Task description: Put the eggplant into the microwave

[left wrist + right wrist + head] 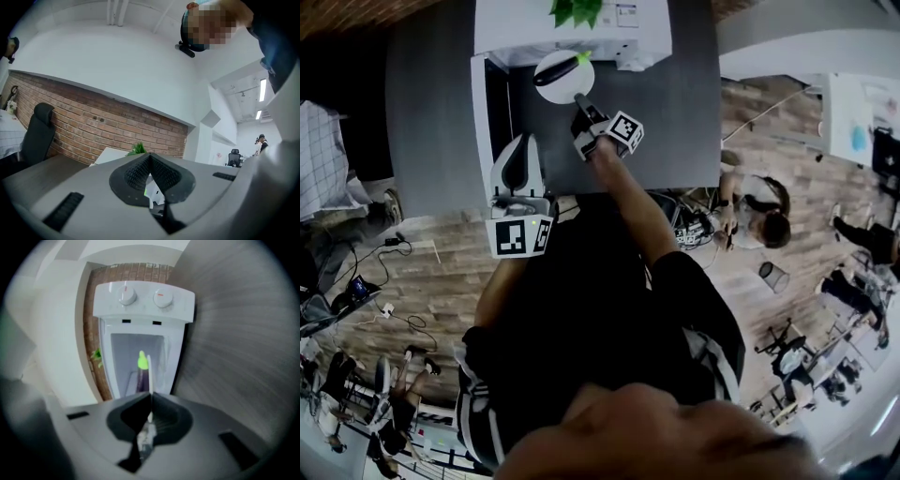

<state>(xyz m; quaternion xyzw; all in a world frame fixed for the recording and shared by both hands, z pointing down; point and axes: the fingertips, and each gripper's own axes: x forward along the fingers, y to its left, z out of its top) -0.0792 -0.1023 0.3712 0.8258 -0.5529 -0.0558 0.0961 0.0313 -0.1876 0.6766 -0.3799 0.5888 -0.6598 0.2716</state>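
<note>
Your right claw point(150, 398) is clamped on the thin rim of a round white plate point(569, 87) bearing the glossy dark eggplant point(553, 73). Your left claw point(150, 157) is closed, ribbed pads together, empty.

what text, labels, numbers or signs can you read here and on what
Nothing is readable.
Sticker on the microwave: too small.
Microwave dials: markings blurred.
Marker cubes on left gripper and right gripper: square patterns, no letters.

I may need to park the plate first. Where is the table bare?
The gray table is bare right of the right gripper, in front of the microwave. It is crowded at the microwave's open front, where the plate with the eggplant hangs.
</note>
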